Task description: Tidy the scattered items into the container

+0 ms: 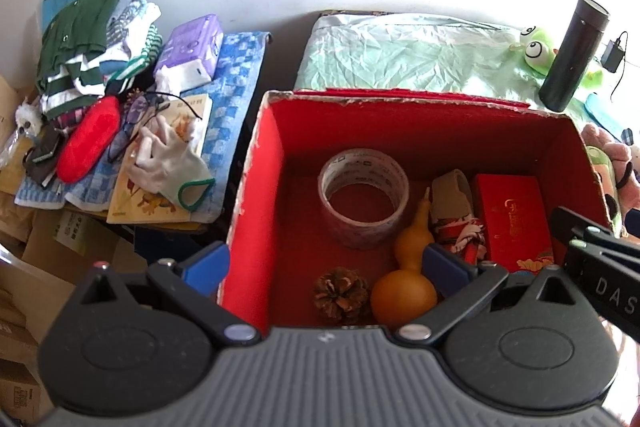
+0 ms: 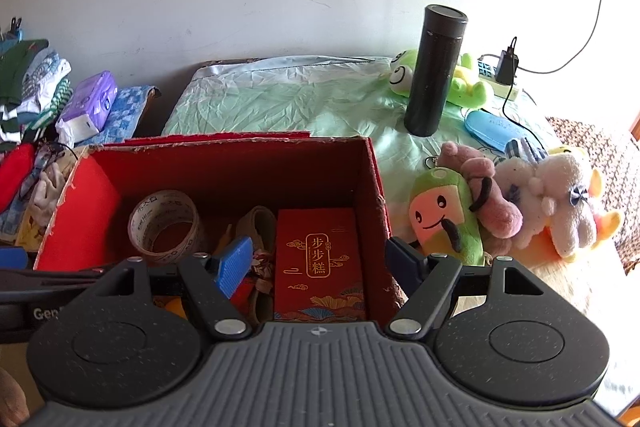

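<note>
sitting open-topped on the desk, the red box (image 1: 264,187) runs its long axis from 9 to 3 o'clock in the left wrist view, with its mouth facing up. inside, a roll of clear tape (image 1: 363,197) lies flat near the centre, a yellow gourd (image 1: 406,267) points its stem toward 12 o'clock at the near wall, a pine cone (image 1: 341,293) sits just beside it at 9 o'clock, and a red packet (image 2: 320,263) lies lengthwise against the 3 o'clock wall. the left hand-held gripper (image 1: 326,267) is spread wide and released, holding nothing, one finger outside the 9 o'clock wall and one over the gourd. the right hand-held gripper (image 2: 320,269) is likewise wide apart and empty, straddling the 3 o'clock wall. plush toys (image 2: 500,203) lie on the desk at 3 o'clock, and a dark flask (image 2: 434,71) stands upright beyond.
</note>
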